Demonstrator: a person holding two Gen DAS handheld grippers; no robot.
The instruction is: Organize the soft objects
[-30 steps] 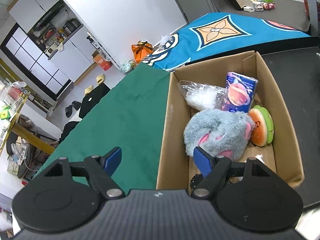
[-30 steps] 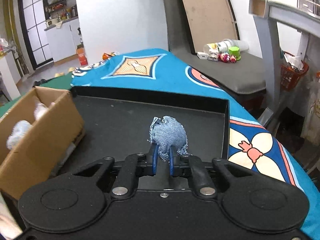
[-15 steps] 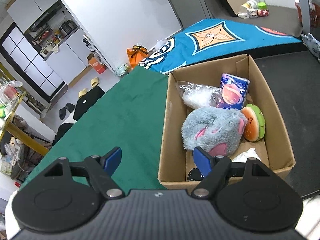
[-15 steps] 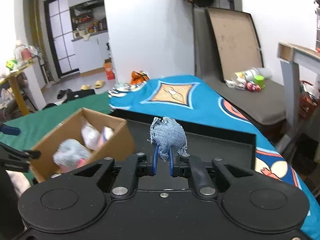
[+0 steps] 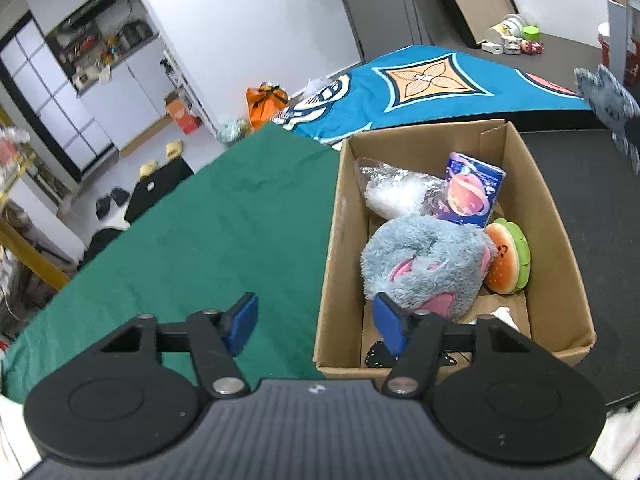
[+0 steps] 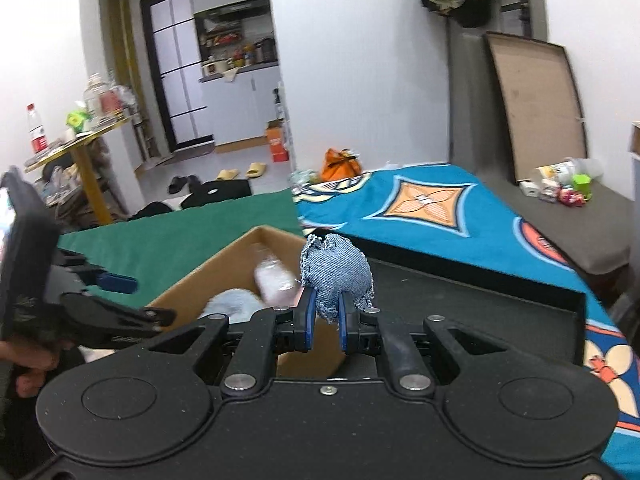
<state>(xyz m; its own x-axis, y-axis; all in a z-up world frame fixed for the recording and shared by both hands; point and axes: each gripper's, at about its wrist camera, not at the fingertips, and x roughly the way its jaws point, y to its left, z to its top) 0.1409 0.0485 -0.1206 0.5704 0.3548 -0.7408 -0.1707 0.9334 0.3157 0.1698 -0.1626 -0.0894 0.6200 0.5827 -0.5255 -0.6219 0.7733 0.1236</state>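
An open cardboard box [image 5: 332, 240] sits between a green cloth and a black tray. It holds a grey plush toy [image 5: 424, 256], a burger plush [image 5: 508, 256], a tissue pack [image 5: 472, 188] and a clear plastic bag [image 5: 392, 188]. My left gripper [image 5: 316, 324] hovers over the box's near left corner. Its jaws are closing and the pads press on nothing. My right gripper [image 6: 324, 320] is shut on a small denim bundle [image 6: 334, 276], held in the air beside the box's [image 6: 224, 264] right wall. The bundle also shows at the left wrist view's right edge as a denim bundle [image 5: 608, 96].
The black tray [image 6: 460, 292] lies right of the box on a blue patterned cloth [image 6: 432, 208]. The green cloth [image 5: 208, 232] covers the surface to the left. A hand [image 6: 28, 376] holds the left gripper [image 6: 140, 298]. Clutter lies on the floor beyond.
My right gripper has risen and swung left with the denim bundle, bringing the box into its view. The left gripper's jaws have narrowed, and its view has shifted little.
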